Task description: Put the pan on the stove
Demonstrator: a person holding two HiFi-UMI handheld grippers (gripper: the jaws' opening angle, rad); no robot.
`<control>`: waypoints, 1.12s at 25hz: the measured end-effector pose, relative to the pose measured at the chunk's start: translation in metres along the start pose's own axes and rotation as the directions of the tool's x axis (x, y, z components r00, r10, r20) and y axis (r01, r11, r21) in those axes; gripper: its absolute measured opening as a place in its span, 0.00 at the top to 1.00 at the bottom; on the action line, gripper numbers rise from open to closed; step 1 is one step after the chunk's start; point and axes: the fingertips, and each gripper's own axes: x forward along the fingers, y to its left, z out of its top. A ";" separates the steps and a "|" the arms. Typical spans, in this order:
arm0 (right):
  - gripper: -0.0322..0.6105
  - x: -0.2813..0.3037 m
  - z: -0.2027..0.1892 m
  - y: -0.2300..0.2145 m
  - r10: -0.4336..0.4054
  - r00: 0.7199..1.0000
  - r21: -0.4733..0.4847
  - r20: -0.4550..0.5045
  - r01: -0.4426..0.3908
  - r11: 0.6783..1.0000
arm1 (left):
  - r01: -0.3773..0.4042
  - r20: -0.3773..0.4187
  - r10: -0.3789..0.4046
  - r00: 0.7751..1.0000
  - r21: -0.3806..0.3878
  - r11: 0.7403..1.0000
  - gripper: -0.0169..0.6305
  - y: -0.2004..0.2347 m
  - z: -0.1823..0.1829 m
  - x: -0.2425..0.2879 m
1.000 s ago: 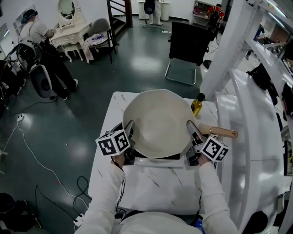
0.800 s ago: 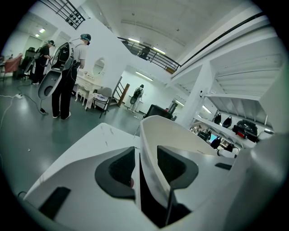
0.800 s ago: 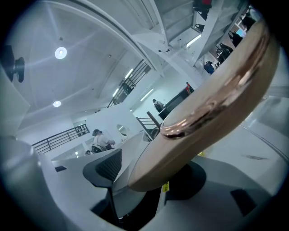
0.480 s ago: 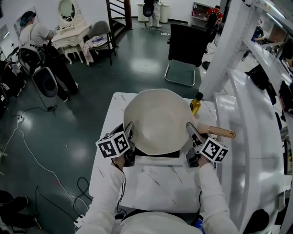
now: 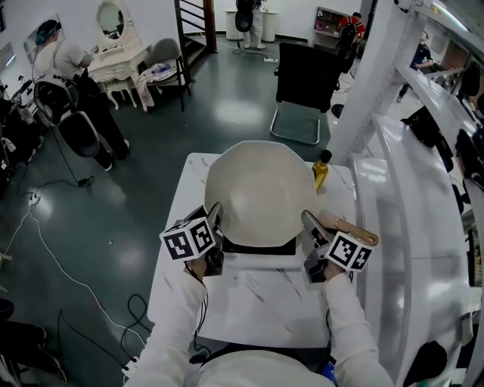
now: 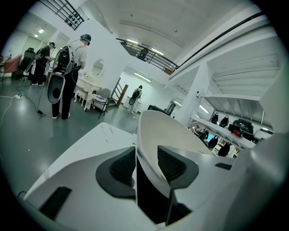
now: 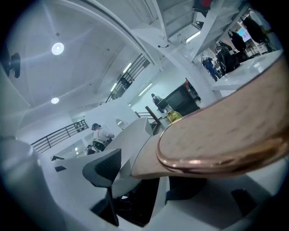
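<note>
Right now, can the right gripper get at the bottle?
Probably not straight off. The right gripper is at the rim of the pan, and the handle lies between it and the bottle. It would have to back off and go over.

We look down past a white marbled desk (image 5: 249,298) onto a dark green, glossy floor (image 5: 151,151) that mirrors the ceiling lights. At 10 o'clock stands a white dressing table (image 5: 113,54) with an oval mirror (image 5: 110,13), a grey chair (image 5: 165,54) just beside it and a person (image 5: 68,68) near. A black office chair (image 5: 306,75) sits at 12 o'clock and a staircase (image 5: 193,23) at 11. White cables (image 5: 45,249) trail at 8 o'clock, and a slanted white column (image 5: 370,83) rises at 1 o'clock.
</note>
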 end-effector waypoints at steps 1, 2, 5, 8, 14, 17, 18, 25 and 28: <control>0.47 -0.002 -0.003 0.001 0.002 1.000 0.003 -0.006 -0.002 1.000 | 0.000 0.000 0.000 1.000 -0.003 1.000 0.73 -0.001 -0.001 -0.001; 0.47 -0.003 -0.006 0.001 0.004 1.000 0.006 -0.009 -0.004 1.000 | 0.002 0.000 -0.002 1.000 -0.004 1.000 0.73 -0.002 -0.003 -0.002; 0.47 -0.007 -0.009 0.000 -0.002 1.000 0.013 -0.003 0.002 1.000 | 0.005 -0.008 -0.005 1.000 0.003 1.000 0.73 -0.008 -0.006 -0.001; 0.46 -0.008 -0.011 0.003 -0.008 1.000 0.007 0.002 0.008 1.000 | -0.006 -0.017 0.006 1.000 0.009 1.000 0.73 -0.007 -0.010 -0.003; 0.46 -0.017 -0.018 0.004 -0.023 1.000 0.021 0.006 0.023 1.000 | -0.018 -0.016 0.018 1.000 -0.001 1.000 0.73 -0.008 -0.007 -0.004; 0.46 -0.027 -0.024 0.003 -0.027 1.000 0.014 0.002 0.027 1.000 | -0.013 -0.012 0.013 1.000 0.001 1.000 0.73 -0.011 -0.007 -0.004; 0.46 -0.030 -0.026 0.005 -0.025 1.000 0.003 0.001 0.025 1.000 | -0.012 -0.011 0.012 1.000 0.002 1.000 0.73 -0.012 -0.007 -0.004; 0.46 -0.045 -0.044 0.018 -0.049 0.999 -0.075 -0.024 0.047 0.996 | -0.014 -0.008 0.014 1.000 0.005 1.000 0.73 -0.013 -0.010 -0.007; 0.46 -0.048 -0.049 0.022 -0.041 0.999 -0.070 -0.023 0.040 0.997 | -0.009 -0.001 0.009 1.000 0.003 1.000 0.73 -0.015 -0.010 -0.008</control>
